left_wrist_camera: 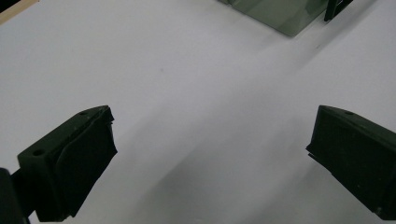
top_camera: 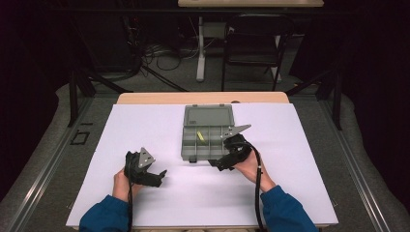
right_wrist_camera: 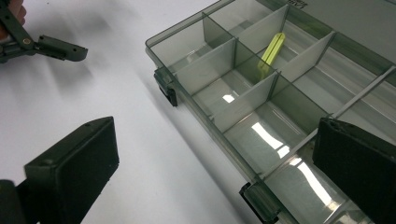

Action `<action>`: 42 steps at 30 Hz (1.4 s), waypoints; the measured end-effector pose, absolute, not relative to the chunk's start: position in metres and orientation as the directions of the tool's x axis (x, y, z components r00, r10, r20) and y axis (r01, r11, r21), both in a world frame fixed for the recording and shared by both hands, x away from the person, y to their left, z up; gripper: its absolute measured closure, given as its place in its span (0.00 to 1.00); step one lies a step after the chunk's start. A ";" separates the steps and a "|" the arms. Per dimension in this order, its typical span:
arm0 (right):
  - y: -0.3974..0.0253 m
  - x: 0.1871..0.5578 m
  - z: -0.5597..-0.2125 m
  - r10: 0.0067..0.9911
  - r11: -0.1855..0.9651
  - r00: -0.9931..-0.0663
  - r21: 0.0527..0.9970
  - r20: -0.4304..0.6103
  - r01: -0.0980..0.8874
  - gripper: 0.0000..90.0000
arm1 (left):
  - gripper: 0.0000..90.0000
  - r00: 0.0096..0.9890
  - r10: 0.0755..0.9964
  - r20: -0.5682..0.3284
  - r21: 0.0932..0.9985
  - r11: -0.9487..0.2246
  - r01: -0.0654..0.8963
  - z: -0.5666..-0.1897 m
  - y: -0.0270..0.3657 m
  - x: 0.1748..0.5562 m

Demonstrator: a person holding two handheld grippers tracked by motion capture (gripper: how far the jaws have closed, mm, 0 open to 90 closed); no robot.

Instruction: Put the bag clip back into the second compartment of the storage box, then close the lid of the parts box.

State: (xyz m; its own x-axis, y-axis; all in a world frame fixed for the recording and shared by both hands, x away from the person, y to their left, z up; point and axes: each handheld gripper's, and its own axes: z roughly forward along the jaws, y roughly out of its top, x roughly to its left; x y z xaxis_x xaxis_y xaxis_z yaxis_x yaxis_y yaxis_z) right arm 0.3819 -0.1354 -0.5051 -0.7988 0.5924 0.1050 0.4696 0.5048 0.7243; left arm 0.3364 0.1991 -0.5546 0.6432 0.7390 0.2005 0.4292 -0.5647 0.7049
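Open compartment box (top_camera: 208, 131) set at the middle of the white table sheet (top_camera: 145, 130), lid folded back on the far side, dividers exposed. Yellow-green strip (top_camera: 200, 137) lying in one of the inner compartments, leaning against a divider in the right gripper view (right_wrist_camera: 272, 48).

Right gripper (top_camera: 223, 162) placed at the box's near right corner, jaws spread wide and empty. Seen in its own view (right_wrist_camera: 219, 168) with one jaw over bare sheet and the other over the box's near compartments, front wall and latches (right_wrist_camera: 166, 86) passing between them. Contact between that jaw and the box not determinable.

Left gripper (top_camera: 158, 176) held over the sheet, left of the box and nearer the person, well apart from it. Released, nothing between the jaws, bare sheet beneath in its own view (left_wrist_camera: 210, 154). One box corner (left_wrist_camera: 280, 16) cut off at the top edge there.

Remaining compartments apparently empty; glare on the clear floor hindering certainty. Lid label cropped and unreadable.
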 end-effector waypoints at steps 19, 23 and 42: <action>-0.142 0.378 -0.505 0.575 0.503 -0.813 0.742 0.096 0.444 0.00 | 0.00 0.644 0.741 0.193 0.715 -0.555 0.424 -0.551 0.201 0.337; -0.142 0.377 -0.504 0.570 0.509 -0.816 0.737 0.098 0.444 0.00 | 0.00 0.641 0.743 0.189 0.723 -0.548 0.421 -0.547 0.200 0.338; -0.141 0.375 -0.506 0.560 0.512 -0.823 0.741 0.096 0.434 0.00 | 0.00 0.684 0.719 0.123 0.748 -0.520 0.412 -0.512 0.166 0.367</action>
State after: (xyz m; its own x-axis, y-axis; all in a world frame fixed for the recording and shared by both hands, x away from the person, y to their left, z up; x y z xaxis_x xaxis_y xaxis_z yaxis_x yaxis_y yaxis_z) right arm 0.3745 -0.1410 -0.5059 -0.8230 0.5600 0.0957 0.4344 0.5118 0.7412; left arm 0.3675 0.1662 -0.5124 0.6843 0.7188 0.1226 0.4124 -0.5202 0.7478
